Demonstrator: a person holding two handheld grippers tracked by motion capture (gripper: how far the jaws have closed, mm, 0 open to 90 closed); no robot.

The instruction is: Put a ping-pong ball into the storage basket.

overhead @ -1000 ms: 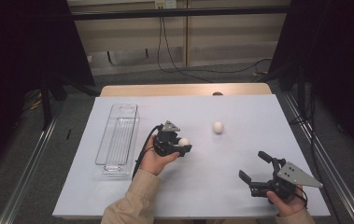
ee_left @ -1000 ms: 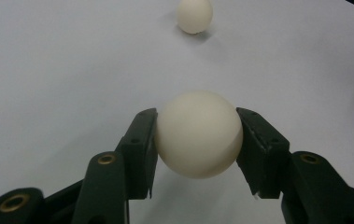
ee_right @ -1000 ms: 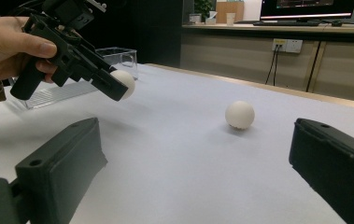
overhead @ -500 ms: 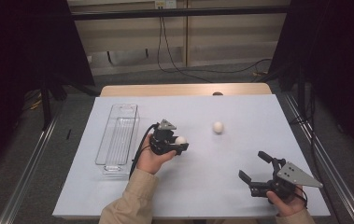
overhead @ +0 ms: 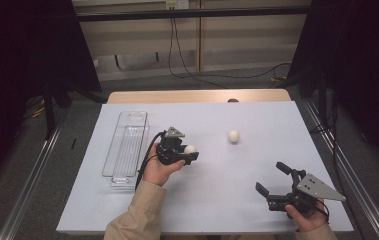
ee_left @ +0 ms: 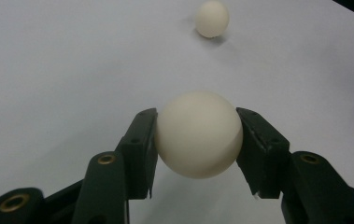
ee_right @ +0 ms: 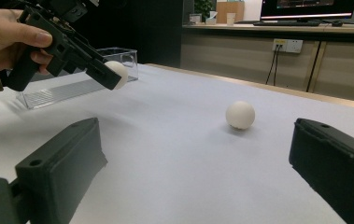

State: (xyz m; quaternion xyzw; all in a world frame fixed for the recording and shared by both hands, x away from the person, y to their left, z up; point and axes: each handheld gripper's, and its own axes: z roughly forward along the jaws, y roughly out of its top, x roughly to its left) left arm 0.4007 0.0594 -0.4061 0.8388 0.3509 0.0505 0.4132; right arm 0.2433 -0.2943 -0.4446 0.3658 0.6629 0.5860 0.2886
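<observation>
From above, the left gripper [overhead: 189,152] clamps a white ball [overhead: 190,149] mid-table, a clear tray [overhead: 127,150] at its 9 o'clock and a second ball [overhead: 233,135] at its 2 o'clock. Its own view shows both pads pressing the ball [ee_left: 198,134]. The right gripper's [ee_right: 198,172] view shows its jaws wide apart, holding nothing, the second ball [ee_right: 240,115] at 12 o'clock.

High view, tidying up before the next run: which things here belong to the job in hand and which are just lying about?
Part of the job:
- held ball
- left hand-held gripper, shut on it
- second ball on the table
- clear tray

Lying about:
- cables on the floor
- right hand-held gripper, open and idle
</observation>
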